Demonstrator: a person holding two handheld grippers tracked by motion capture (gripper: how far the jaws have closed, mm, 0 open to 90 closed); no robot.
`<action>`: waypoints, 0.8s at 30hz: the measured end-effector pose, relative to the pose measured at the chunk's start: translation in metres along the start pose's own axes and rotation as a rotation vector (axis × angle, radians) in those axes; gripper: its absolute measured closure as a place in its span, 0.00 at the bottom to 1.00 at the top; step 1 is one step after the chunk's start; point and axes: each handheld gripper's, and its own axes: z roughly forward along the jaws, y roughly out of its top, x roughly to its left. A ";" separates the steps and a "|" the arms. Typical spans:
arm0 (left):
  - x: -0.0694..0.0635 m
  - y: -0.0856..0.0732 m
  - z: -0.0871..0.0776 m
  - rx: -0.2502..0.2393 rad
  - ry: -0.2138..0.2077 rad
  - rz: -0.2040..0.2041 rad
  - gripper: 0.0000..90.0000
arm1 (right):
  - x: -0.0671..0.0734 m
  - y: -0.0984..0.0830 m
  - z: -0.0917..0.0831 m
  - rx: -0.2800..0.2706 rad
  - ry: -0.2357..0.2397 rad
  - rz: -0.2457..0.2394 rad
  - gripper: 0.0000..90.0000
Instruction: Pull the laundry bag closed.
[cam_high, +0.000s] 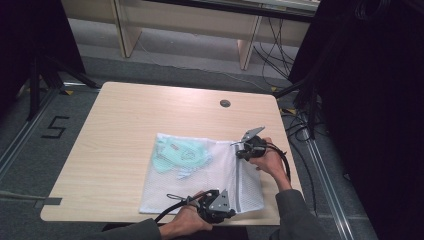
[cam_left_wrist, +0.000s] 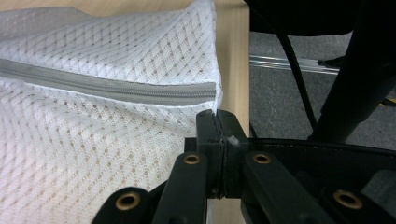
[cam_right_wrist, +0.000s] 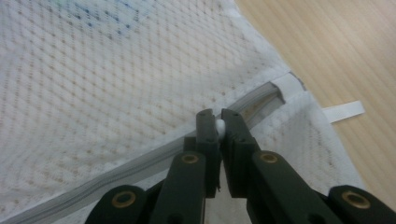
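At the near edge of the counter (cam_high: 115, 130), the left tongs (cam_high: 226, 206) sit at the near right corner of a white mesh laundry bag (cam_high: 220, 175), held in the person's left hand (cam_high: 187, 220). In the left gripper view the jaws are pressed together on the edge of the mesh at that corner, just below the near end of the grey zipper (cam_left_wrist: 107, 86).

The bag lies flat on the right half of the counter, its zipper running near to far along its right side. Pale green items (cam_high: 181, 154) show through the mesh in its far left part.

At the bag's far right corner, the right tongs (cam_high: 239, 150) are held by the right hand (cam_high: 270, 162). In the right gripper view the jaws are nearly closed on a small white piece (cam_right_wrist: 219, 125) at the zipper line, probably the pull tab. A white label tab (cam_right_wrist: 344, 111) sticks out from the bag's edge onto the wood.

Farther off, a round dark grommet (cam_high: 225, 103) is set in the counter.
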 end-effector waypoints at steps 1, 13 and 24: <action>0.000 0.000 0.000 0.004 0.003 0.008 0.99 | -0.002 0.000 0.001 -0.009 0.018 -0.006 0.96; -0.002 0.000 0.000 -0.007 -0.007 -0.014 0.99 | -0.012 0.005 0.002 -0.004 -0.029 0.017 0.97; -0.002 0.001 -0.001 -0.008 -0.003 -0.017 0.99 | -0.018 0.006 0.004 -0.020 -0.027 0.050 0.96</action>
